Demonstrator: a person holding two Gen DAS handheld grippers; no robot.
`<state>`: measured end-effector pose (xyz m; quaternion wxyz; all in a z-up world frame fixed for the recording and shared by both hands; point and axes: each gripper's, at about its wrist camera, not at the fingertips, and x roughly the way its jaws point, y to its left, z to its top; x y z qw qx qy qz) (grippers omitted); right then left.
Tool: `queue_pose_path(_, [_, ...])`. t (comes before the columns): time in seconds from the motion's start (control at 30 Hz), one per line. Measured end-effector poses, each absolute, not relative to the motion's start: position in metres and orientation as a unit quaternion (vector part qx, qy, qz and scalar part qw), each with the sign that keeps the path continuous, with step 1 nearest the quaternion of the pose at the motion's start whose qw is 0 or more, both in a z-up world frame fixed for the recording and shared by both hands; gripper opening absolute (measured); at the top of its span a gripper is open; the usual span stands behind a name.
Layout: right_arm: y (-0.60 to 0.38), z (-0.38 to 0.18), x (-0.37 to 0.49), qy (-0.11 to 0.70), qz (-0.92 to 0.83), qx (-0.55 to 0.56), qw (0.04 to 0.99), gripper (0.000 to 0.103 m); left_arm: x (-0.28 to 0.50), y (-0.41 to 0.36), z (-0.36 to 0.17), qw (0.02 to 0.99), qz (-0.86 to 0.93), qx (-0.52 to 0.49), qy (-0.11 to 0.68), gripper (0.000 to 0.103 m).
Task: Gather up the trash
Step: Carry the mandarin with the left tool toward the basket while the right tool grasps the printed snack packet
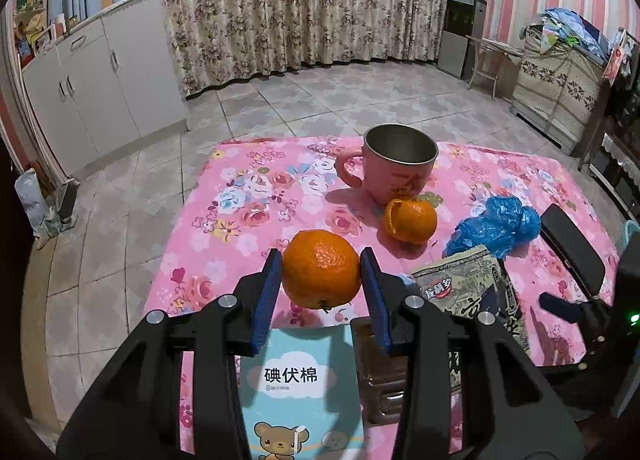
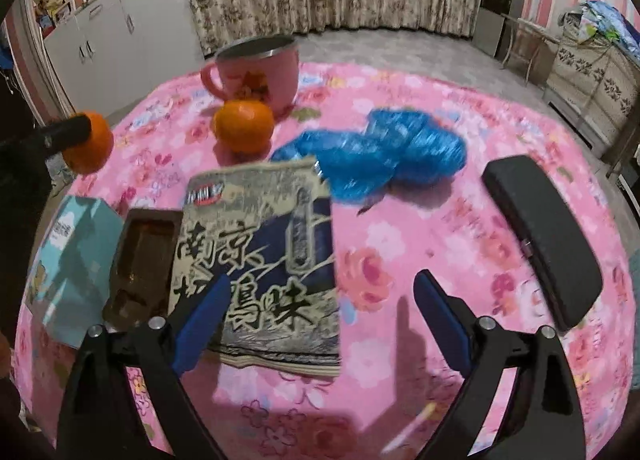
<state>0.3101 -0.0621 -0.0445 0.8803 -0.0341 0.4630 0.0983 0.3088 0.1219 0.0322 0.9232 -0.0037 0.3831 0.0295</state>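
The left gripper (image 1: 320, 280) is clamping an orange (image 1: 321, 268) above a pink floral tablecloth (image 1: 240, 219). The right gripper (image 2: 320, 320) is hanging with jaws apart over a snack packet (image 2: 260, 252), beside a blue bag (image 2: 380, 151). Tiled floor (image 1: 280, 99), floral curtain (image 1: 300, 19) and white cabinets (image 1: 108, 71) are surrounding the table.

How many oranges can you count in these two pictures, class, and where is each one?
2. One orange is held off the tablecloth in the left claw; the other, partly peeled orange, sits beside the pink mug. None seems hidden.
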Motion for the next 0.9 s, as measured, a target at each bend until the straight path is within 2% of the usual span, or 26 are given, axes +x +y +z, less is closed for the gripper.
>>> queue_pose_path(0.03, [-0.06, -0.047, 0.31, 0.468, 0.105, -0.033, 0.877, 0.067, 0.308, 0.121, 0.032, 0.924, 0.03, 0.0, 0.38, 0.039])
queue_pose_path(0.1, [-0.057, -0.049, 0.308, 0.466, 0.113, -0.034, 0.877, 0.059, 0.307, 0.121, 0.032, 0.926, 0.032, 0.003, 0.377, 0.039])
queue_pose_path(0.13, [-0.056, -0.049, 0.308, 0.464, 0.118, -0.037, 0.877, 0.051, 0.307, 0.122, 0.032, 0.926, 0.031, 0.001, 0.377, 0.039])
queue_pose_path(0.2, [-0.054, -0.048, 0.307, 0.459, 0.12, -0.04, 0.879, 0.042, 0.307, 0.123, 0.032, 0.926, 0.032, 0.0, 0.377, 0.039])
queue_pose_path(0.23, [-0.054, -0.048, 0.306, 0.457, 0.118, -0.044, 0.88, 0.032, 0.307, 0.123, 0.031, 0.926, 0.031, 0.0, 0.376, 0.039])
queue_pose_path(0.27, [-0.054, -0.048, 0.306, 0.454, 0.116, -0.05, 0.882, 0.029, 0.307, 0.123, 0.031, 0.926, 0.032, 0.0, 0.377, 0.039])
queue_pose_path(0.33, [-0.056, -0.047, 0.305, 0.451, 0.116, -0.052, 0.883, 0.016, 0.307, 0.123, 0.031, 0.926, 0.031, 0.001, 0.376, 0.039])
queue_pose_path(0.37, [-0.057, -0.046, 0.305, 0.45, 0.118, -0.054, 0.884, 0.013, 0.306, 0.123, 0.031, 0.927, 0.032, 0.001, 0.374, 0.039])
queue_pose_path(0.53, [-0.068, -0.036, 0.3, 0.437, 0.131, -0.054, 0.888, 0.008, 0.305, 0.117, 0.033, 0.93, 0.035, 0.01, 0.367, 0.039])
queue_pose_path(0.73, [-0.095, 0.003, 0.289, 0.377, 0.127, -0.078, 0.914, 0.008, 0.303, 0.106, 0.037, 0.933, 0.031, 0.012, 0.359, 0.039])
queue_pose_path(0.9, [-0.146, 0.021, 0.288, 0.364, 0.104, -0.059, 0.923, 0.008, 0.307, 0.081, 0.039, 0.934, 0.02, 0.021, 0.357, 0.039])
